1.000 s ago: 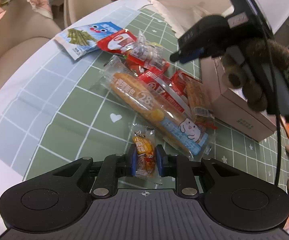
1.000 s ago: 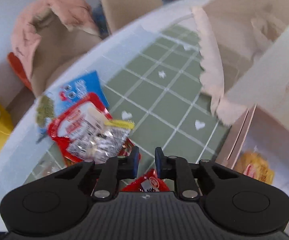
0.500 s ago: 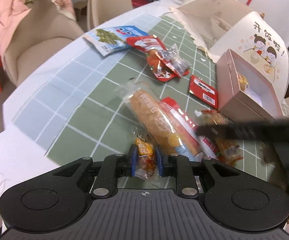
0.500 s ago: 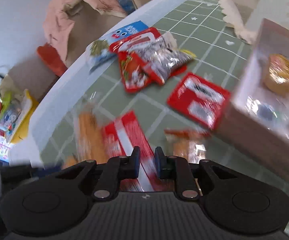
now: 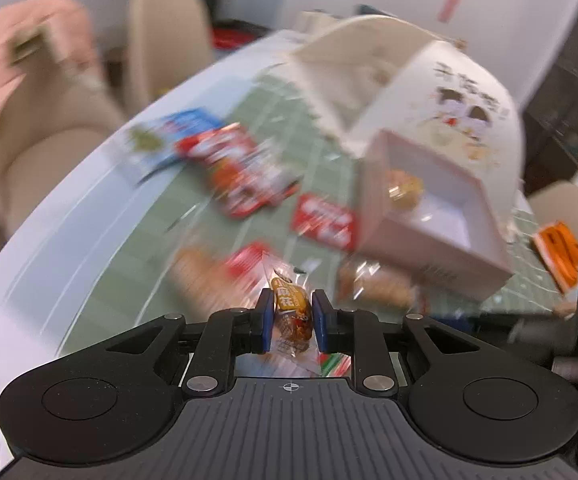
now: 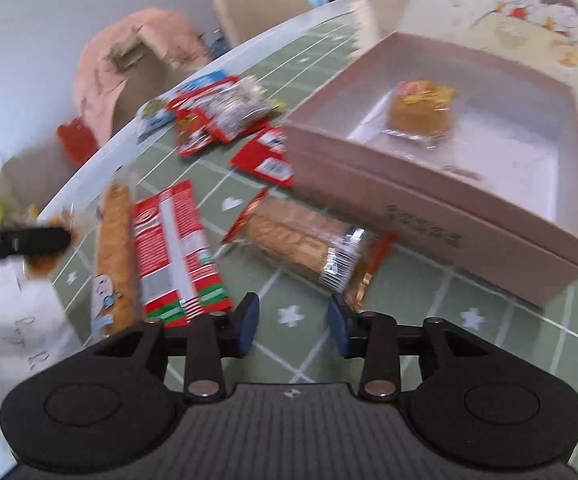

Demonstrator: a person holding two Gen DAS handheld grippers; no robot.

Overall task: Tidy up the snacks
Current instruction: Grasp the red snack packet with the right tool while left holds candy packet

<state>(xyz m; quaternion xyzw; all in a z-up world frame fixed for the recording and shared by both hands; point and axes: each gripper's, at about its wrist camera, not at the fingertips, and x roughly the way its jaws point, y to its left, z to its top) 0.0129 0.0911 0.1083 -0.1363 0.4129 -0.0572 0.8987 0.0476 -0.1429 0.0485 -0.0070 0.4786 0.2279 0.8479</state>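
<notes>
Crinkly clear-and-yellow small snack packet (image 5: 291, 314), pinched above the green checked counter (image 5: 137, 280) between the left gripper (image 5: 289, 320) fingers, could slip before reaching the open pink cardboard box (image 6: 441, 204), while the right gripper (image 6: 292, 326), its empty fingers spreading, nears the clear-wrapped biscuit pack (image 6: 301, 236).

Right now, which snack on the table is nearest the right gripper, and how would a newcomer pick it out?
Find the open pink box on the green checked tablecloth. Just in front of its near wall lies a clear pack of golden crackers with red ends. Unlike the long red wafer bar beside it, its contents show through the wrapper.
</notes>
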